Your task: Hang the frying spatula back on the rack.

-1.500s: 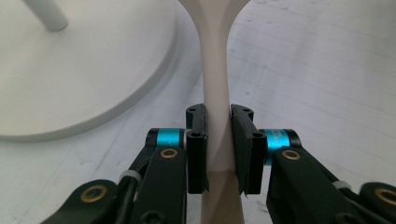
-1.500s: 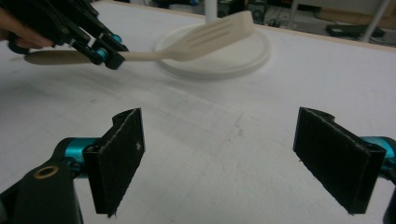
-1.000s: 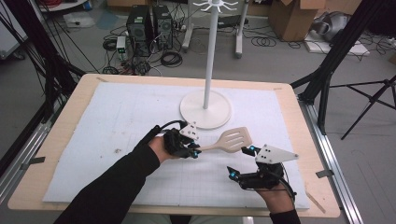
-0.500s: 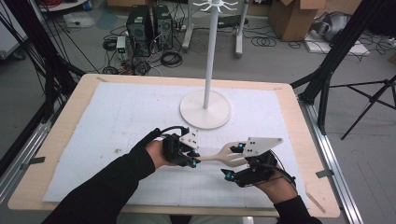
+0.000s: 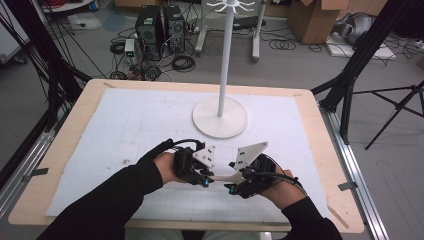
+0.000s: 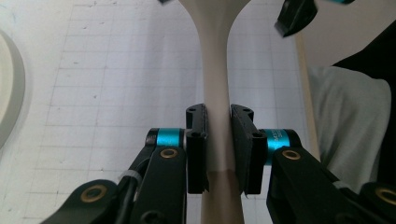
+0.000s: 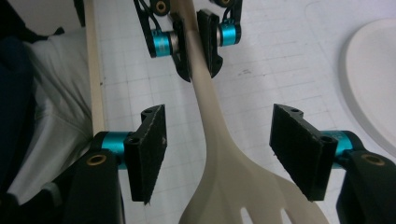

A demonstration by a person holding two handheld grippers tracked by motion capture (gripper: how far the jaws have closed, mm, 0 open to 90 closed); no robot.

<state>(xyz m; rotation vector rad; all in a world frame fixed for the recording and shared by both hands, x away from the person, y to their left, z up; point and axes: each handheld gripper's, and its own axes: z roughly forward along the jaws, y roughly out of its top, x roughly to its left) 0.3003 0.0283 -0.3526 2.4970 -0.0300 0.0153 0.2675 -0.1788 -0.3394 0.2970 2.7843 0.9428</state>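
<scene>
Slotted spatula (image 7: 219,154), cream plastic: being held off the white gridded mat (image 5: 125,125), near the counter's (image 5: 70,145) front edge, between the two grippers.

Left gripper (image 5: 204,176): clamping the spatula's handle tight; in the left gripper view both black pads are pressing flat against the handle's sides (image 6: 217,135), with the handle running straight away from the camera toward the widening blade. The person's left hand (image 5: 167,167) in a dark sleeve is carrying it.

Right gripper (image 5: 235,186): facing the left one, with the spatula between. Its jaws have just been closing and are standing about half apart; in the right gripper view they are straddling the neck where the handle is widening into the slotted blade, with a clear gap on each side, the pads not touching. The left gripper (image 7: 196,42) is showing beyond, gripping the handle.

White stand (image 5: 220,116): round base sitting on the mat behind the grippers, well apart from them, its pole rising to a hooked top.
</scene>
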